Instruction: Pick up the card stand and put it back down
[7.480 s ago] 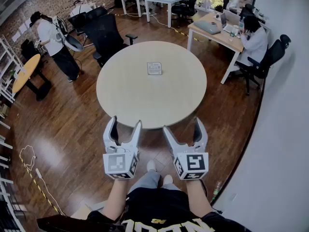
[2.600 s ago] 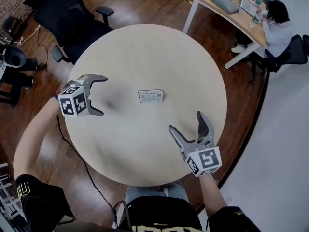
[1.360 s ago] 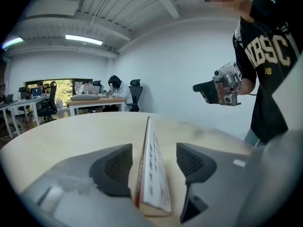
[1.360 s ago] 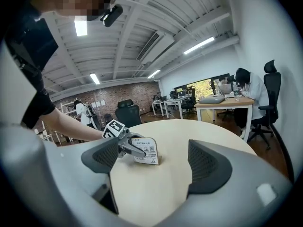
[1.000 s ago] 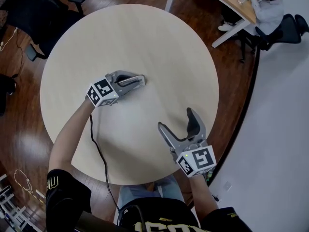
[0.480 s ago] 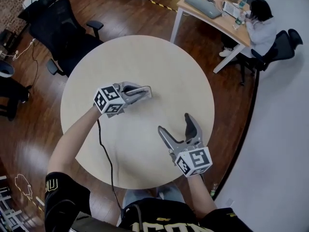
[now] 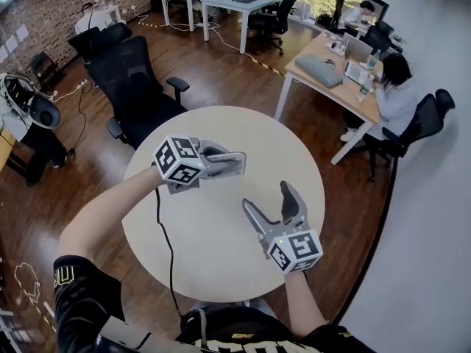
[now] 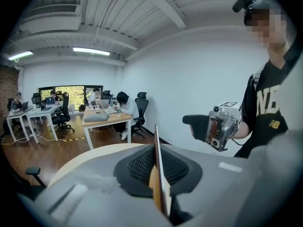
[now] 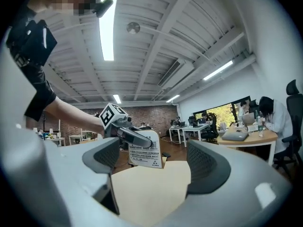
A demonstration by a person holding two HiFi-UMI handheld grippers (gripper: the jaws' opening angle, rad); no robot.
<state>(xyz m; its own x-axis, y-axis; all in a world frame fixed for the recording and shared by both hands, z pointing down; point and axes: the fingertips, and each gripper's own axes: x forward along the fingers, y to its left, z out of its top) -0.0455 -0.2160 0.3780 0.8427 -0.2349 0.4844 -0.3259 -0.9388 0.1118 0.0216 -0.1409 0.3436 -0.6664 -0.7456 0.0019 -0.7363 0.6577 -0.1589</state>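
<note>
Pick-up half looks done. Card stand (image 9: 143, 157) pinched in the left gripper (image 7: 234, 162), jaws closed flat on it with the black pads pressing both faces. Seen edge-on in the left gripper view as a thin upright sheet rising out of the pads. In the right gripper view, printed white face turned toward the right gripper (image 7: 266, 197), top edge caught in the left jaws, the rest hanging below them.

By the head view, held up in the air over the round worktop (image 7: 213, 248), toward its far-left part, with no sign of contact between card and wood — read as lifted clear, though the exact gap beneath cannot be judged.

Right gripper empty: jaws spread wide, nothing between them but a sight of bare worktop and the card stand beyond. Hovers nearer the person, apart from the left gripper, taking no part in the hold.

Left to do — the whole second half: lowering the card stand to the worktop, setting it on its base so that it stands, then parting the left jaws and drawing away. Thin sheet held high up, so likely to swing or tip on landing; a square, slow set-down seems called for.
</note>
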